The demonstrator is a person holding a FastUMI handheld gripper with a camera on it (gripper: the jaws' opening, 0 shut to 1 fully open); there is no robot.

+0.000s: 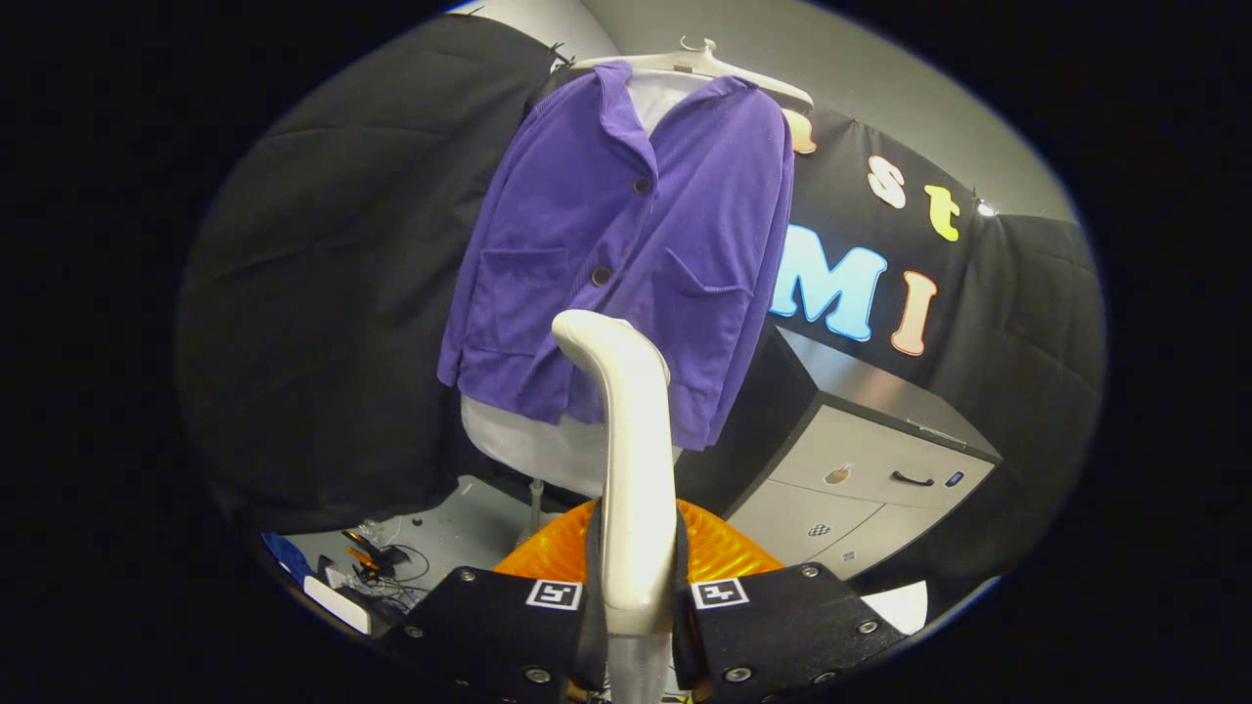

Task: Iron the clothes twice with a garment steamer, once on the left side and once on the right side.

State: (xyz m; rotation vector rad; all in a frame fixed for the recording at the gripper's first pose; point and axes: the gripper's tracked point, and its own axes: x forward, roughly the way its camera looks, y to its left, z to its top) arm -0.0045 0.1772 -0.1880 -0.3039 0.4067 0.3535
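A purple button-up jacket (626,254) hangs on a white hanger (704,64) over a white board, in front of the black cloth wall. My gripper (636,611) is shut on the cream-white garment steamer (631,460), holding its handle between both fingers. The steamer rises upright ahead of the fingers. Its rounded head (592,337) sits in front of the lower middle of the jacket, near the lower button and between the two pockets. I cannot tell whether the head touches the cloth.
A grey drawer cabinet (861,469) stands to the right of the jacket. An orange ribbed object (724,552) lies just behind the fingers. Cables and small tools (377,572) litter the floor to the lower left, beside a thin stand pole (535,499).
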